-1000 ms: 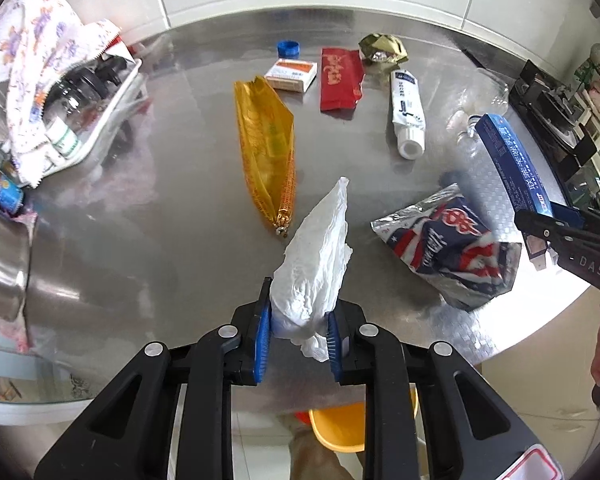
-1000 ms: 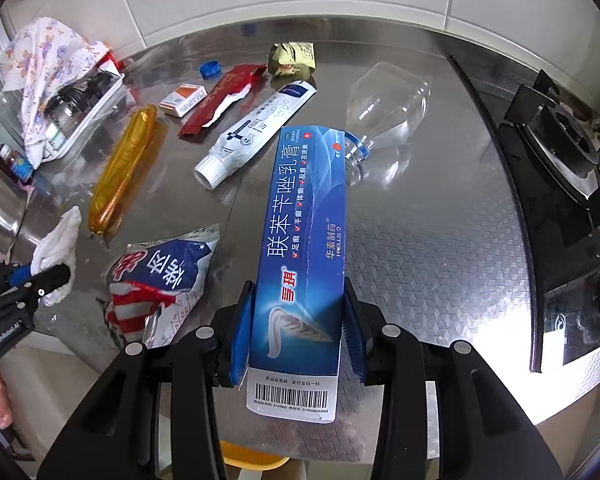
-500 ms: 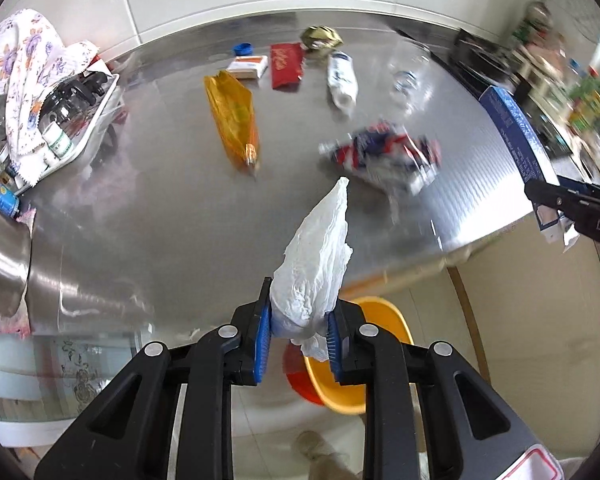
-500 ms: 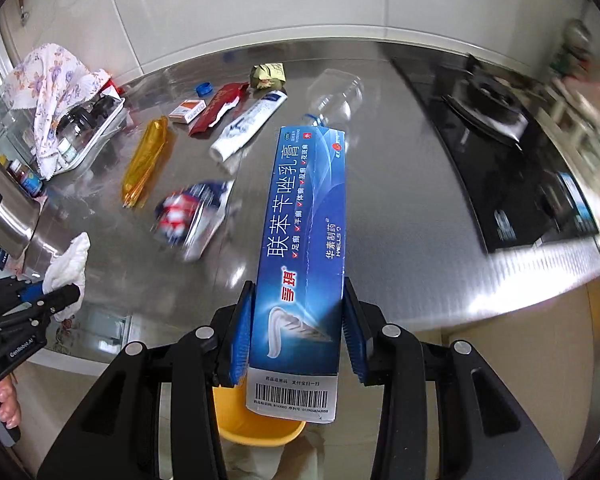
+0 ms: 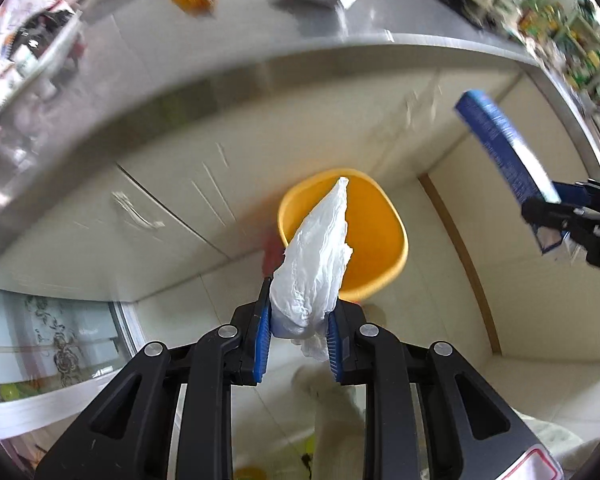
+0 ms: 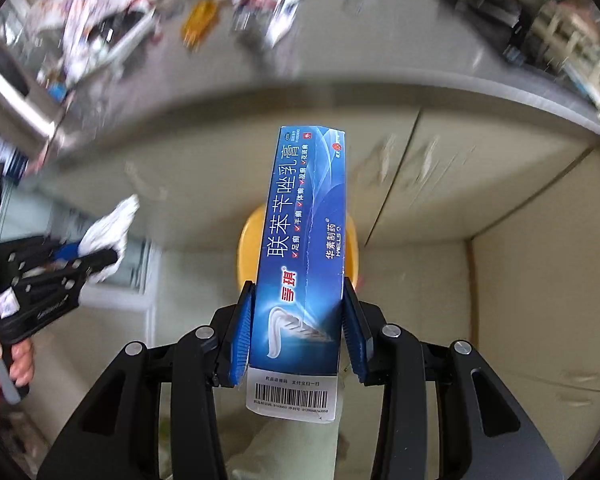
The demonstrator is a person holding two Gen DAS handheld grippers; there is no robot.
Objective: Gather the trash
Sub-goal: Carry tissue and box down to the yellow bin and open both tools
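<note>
Two pieces of trash are held above a yellow bin (image 5: 384,236) that stands on the floor below the edge of the steel surface (image 5: 228,36).

From the left wrist view, the left claw (image 5: 296,332) is clamped on a crumpled white tissue (image 5: 320,260). Its blue pads pinch the wad at its lower end, and the loose pointed end reaches up toward 12 o'clock, across the bin's open mouth. The tissue looks very light, soft and crushable. It needs only a gentle squeeze anywhere on its bulk, though it may cling to the ridged pads on release.

From the right wrist view, the right claw (image 6: 300,328) grips a long blue toothpaste-style box (image 6: 304,248) across its narrow sides near the barcode end. The rest of the box points to 12 o'clock and hides most of the bin (image 6: 248,240). The carton looks light and fairly stiff, with smooth, possibly slippery printed faces. A hold across the side walls near one end seems sound, but a hard squeeze could buckle the cardboard.

In the left view that box (image 5: 504,156) shows at 3 o'clock. More wrappers lie blurred on the surface at 12 o'clock, yet to be collected.
</note>
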